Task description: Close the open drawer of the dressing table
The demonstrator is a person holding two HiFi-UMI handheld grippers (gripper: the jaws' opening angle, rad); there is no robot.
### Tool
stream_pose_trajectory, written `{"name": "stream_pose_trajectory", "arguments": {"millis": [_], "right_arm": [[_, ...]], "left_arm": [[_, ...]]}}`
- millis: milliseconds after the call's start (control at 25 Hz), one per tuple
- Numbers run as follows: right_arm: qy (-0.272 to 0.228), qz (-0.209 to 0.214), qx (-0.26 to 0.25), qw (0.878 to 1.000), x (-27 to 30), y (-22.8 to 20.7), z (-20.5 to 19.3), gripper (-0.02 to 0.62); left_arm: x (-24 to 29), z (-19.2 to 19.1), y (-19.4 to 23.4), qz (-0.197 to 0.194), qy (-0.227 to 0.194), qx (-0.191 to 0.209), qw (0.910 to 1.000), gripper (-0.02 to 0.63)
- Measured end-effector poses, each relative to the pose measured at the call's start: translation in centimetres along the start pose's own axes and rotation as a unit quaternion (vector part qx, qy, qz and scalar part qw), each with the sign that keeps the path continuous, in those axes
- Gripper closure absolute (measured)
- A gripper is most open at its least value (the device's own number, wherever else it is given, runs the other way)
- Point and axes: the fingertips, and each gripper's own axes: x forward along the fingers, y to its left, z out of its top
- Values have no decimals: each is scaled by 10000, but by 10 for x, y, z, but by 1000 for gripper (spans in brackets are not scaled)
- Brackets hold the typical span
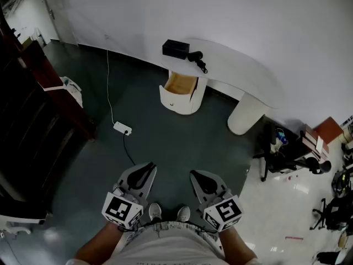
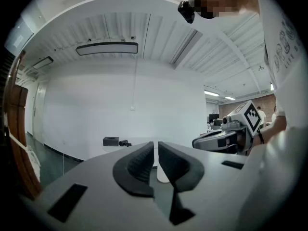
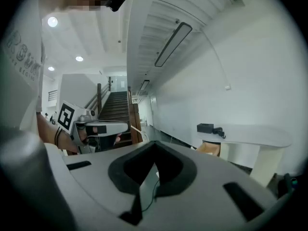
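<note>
Dressing table (image 1: 237, 65): white, with a long curved top, standing on a dark floor (image 1: 165, 142) against a white wall (image 1: 165, 15). It was carried by a rounded drawer pedestal (image 1: 196, 101) at its left end and a plain cylindrical leg (image 1: 246, 114) at its right. Drawer (image 1: 179, 84): one, open, pulled out of the pedestal towards the room, its curved front white and its wood-coloured inside exposed.

I'm finding nothing I can read right now, print on the person's shirt (image 2: 285, 47) too warped to make out, marker cubes (image 1: 122, 210) showing only black-and-white squares, no letters.
</note>
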Motion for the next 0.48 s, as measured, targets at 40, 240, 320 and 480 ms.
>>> {"name": "stream_pose_trajectory", "arguments": {"millis": [40, 240, 320, 480], "right_arm": [[-3, -5, -3, 10000, 1, 0, 0, 589], [-16, -10, -25, 10000, 4, -2, 1, 589], [-21, -11, -19, 10000, 5, -2, 2, 589], [0, 5, -22, 10000, 9, -2, 3, 588]], "left_arm": [[1, -1, 1, -4, -2, 2, 10000, 561], [2, -1, 3, -11, -23, 24, 10000, 561], [2, -1, 5, -12, -26, 30, 10000, 561], [4, -2, 6, -14, -10, 33, 10000, 561]]}}
